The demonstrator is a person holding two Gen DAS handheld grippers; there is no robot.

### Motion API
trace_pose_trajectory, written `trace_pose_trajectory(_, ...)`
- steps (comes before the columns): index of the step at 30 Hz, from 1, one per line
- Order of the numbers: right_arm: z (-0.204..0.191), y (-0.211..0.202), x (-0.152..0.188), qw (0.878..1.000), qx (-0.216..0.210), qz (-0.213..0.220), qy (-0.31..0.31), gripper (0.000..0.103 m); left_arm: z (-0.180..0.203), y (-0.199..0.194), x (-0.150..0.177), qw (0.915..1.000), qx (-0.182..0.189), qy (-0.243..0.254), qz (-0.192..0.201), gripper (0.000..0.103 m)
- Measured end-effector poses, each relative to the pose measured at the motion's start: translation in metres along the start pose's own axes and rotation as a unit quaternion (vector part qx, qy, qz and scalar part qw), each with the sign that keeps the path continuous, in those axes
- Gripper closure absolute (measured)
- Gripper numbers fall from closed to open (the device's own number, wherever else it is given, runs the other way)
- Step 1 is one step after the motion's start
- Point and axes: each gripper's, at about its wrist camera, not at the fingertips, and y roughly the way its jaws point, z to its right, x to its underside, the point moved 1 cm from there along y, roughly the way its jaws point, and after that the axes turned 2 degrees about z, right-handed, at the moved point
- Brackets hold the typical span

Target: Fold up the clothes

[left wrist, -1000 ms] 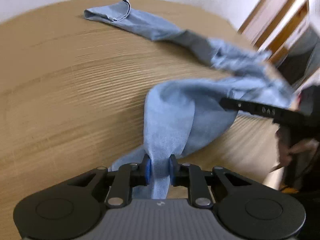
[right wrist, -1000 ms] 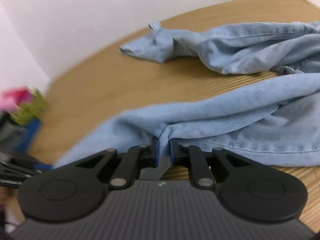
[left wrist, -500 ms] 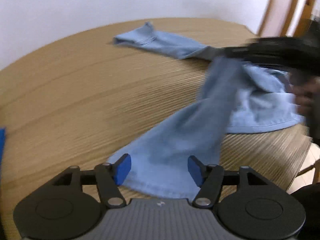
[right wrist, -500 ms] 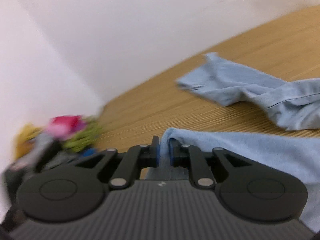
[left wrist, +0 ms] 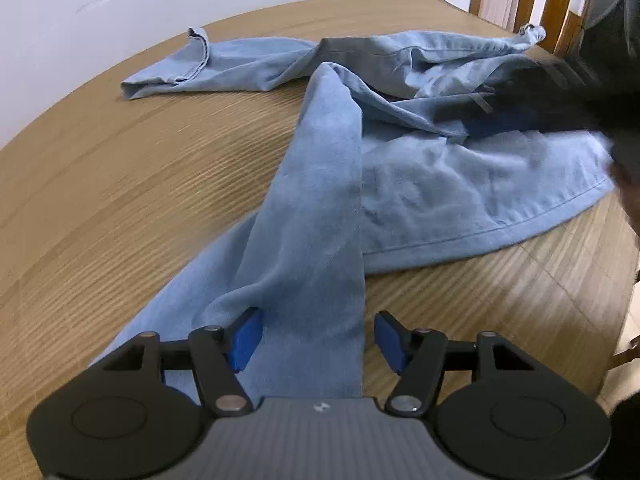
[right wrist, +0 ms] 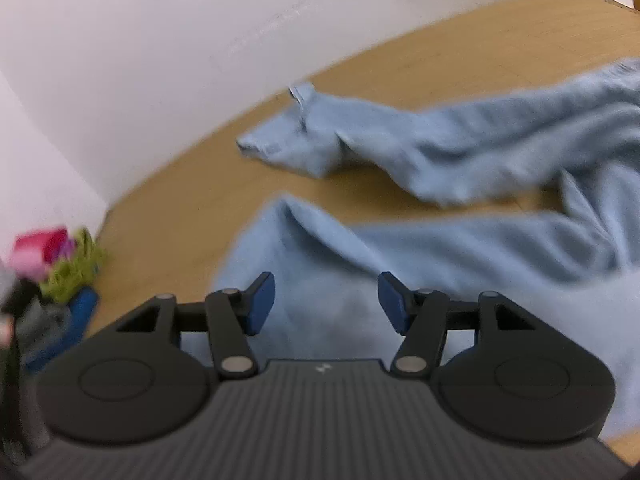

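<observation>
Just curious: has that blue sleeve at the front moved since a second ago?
Yes. The sleeve, pinched and lifted before, now lies flat on the table.

The right gripper (right wrist: 326, 304) is opening, and its blue fingers (right wrist: 260, 306) stand apart over the light blue garment (right wrist: 460, 248). The garment lies crumpled on the wooden bench (right wrist: 180, 200), not pressed by them.

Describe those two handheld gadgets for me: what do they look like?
The left gripper and right gripper look alike: a grey ribbed body with a small white mark, black round-ended side plates, black linkage arms with silver pivot pins, and jaws tipped with blue pads.
</observation>
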Motion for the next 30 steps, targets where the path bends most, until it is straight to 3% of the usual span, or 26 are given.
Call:
trace_pose_trajectory(1, 0.005, -0.004, 0.009, 1.0, 0.005, -0.012, -0.007, 0.042, -0.003, 0.001, -0.002, 0.9999, 0.007, -0.007, -0.001, 0.075)
trace_pose_trajectory(3, 0.015, -0.007, 0.025, 0.999, 0.027, -0.031, -0.024, 0.042, -0.01, 0.002, -0.007, 0.9995, 0.022, -0.021, -0.004, 0.091)
trace_pose_trajectory(4, 0.019, -0.009, 0.033, 0.998, 0.04, -0.039, -0.034, 0.044, -0.015, 0.001, -0.008, 0.999, 0.031, -0.033, -0.005, 0.094)
trace_pose_trajectory(7, 0.022, -0.02, 0.049, 0.994, 0.046, -0.036, -0.088, 0.045, -0.047, -0.02, -0.017, 0.9922, 0.052, -0.113, 0.004, 0.095)
trace_pose_trajectory(9, 0.016, -0.02, 0.055, 0.99, 0.049, -0.042, -0.127, 0.045, -0.078, -0.04, -0.025, 0.9842, 0.033, -0.172, 0.025, 0.094)
trace_pose_trajectory(11, 0.014, -0.023, 0.058, 0.985, 0.052, -0.044, -0.161, 0.045, -0.114, -0.049, -0.032, 0.9701, -0.002, -0.24, 0.035, 0.087)
trace_pose_trajectory(13, 0.011, -0.022, 0.06, 0.981, 0.053, -0.046, -0.179, 0.038, -0.152, -0.049, -0.034, 0.9509, -0.042, -0.305, 0.03, 0.077)
trace_pose_trajectory(14, 0.009, -0.021, 0.06, 0.981, 0.052, -0.048, -0.182, 0.034, -0.165, -0.05, -0.033, 0.942, -0.057, -0.33, 0.029, 0.077)
trace_pose_trajectory(15, 0.007, -0.019, 0.06, 0.98, 0.052, -0.05, -0.185, 0.03, -0.172, -0.055, -0.033, 0.9385, -0.063, -0.337, 0.037, 0.077)
trace_pose_trajectory(19, -0.004, -0.007, 0.062, 0.974, 0.047, -0.053, -0.216, 0.029, -0.161, -0.065, -0.036, 0.951, -0.047, -0.299, 0.063, 0.059)
trace_pose_trajectory(23, -0.011, 0.006, 0.058, 0.973, 0.036, -0.048, -0.221, 0.029, -0.128, -0.038, -0.042, 0.967, 0.022, -0.251, 0.036, 0.059)
trace_pose_trajectory(25, -0.017, 0.011, 0.055, 0.966, 0.029, -0.066, -0.249, 0.029, -0.106, -0.019, -0.044, 0.9744, 0.057, -0.217, 0.015, 0.057)
trace_pose_trajectory(30, -0.022, 0.007, 0.049, 0.943, -0.052, -0.149, -0.292, 0.029, -0.073, 0.03, -0.057, 0.9853, 0.041, -0.164, -0.024, 0.058)
